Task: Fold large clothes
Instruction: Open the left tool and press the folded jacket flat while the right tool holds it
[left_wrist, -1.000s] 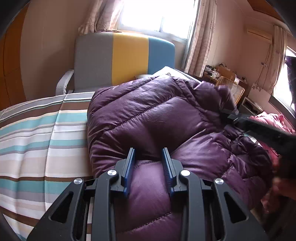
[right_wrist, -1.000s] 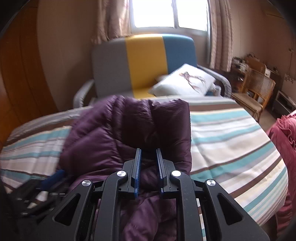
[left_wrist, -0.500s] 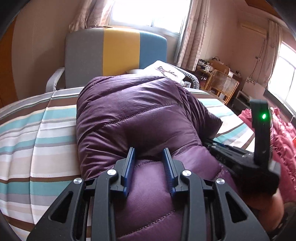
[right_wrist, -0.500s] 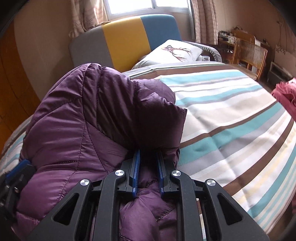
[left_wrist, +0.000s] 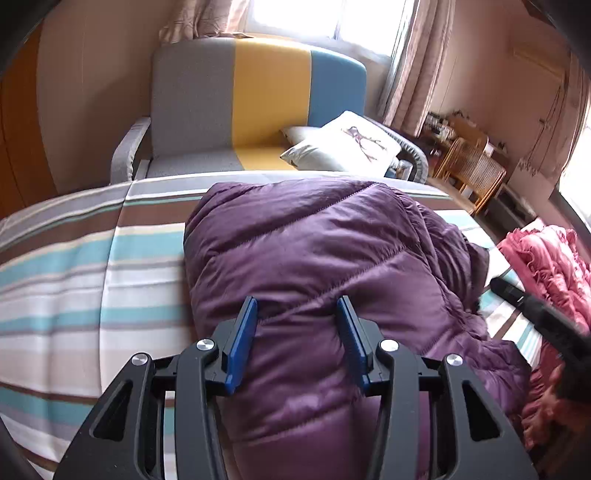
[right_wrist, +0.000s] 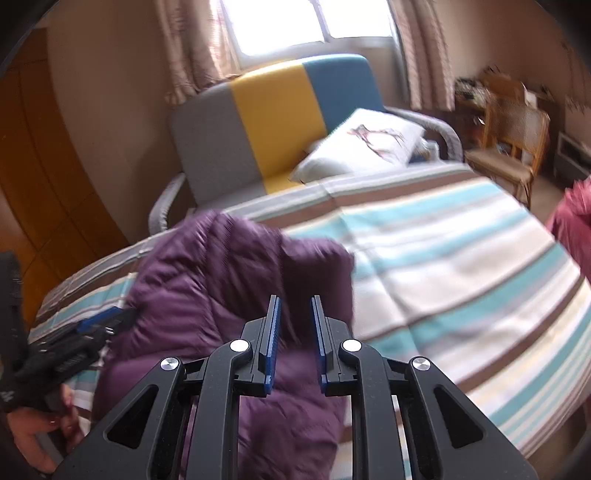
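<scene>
A purple quilted down jacket (left_wrist: 314, 251) lies in a thick folded bundle on the striped bed (left_wrist: 74, 288). It also shows in the right wrist view (right_wrist: 207, 295), blurred. My left gripper (left_wrist: 297, 306) is open, its blue-padded fingers resting apart on the jacket's near fold. My right gripper (right_wrist: 294, 301) is open just above the jacket's right part, with nothing between the fingers. The right gripper's body shows at the right edge of the left wrist view (left_wrist: 535, 314). The left gripper shows at the left of the right wrist view (right_wrist: 74, 339).
A grey, yellow and blue armchair (left_wrist: 258, 96) with a white pillow (left_wrist: 347, 144) stands behind the bed. A pink garment (left_wrist: 546, 266) lies at the bed's right side. A rattan chair (right_wrist: 513, 136) stands at the far right.
Both grippers have opened and let go of the jacket. The lifted fold has dropped onto the bundle. The right gripper has pulled back to the right.
</scene>
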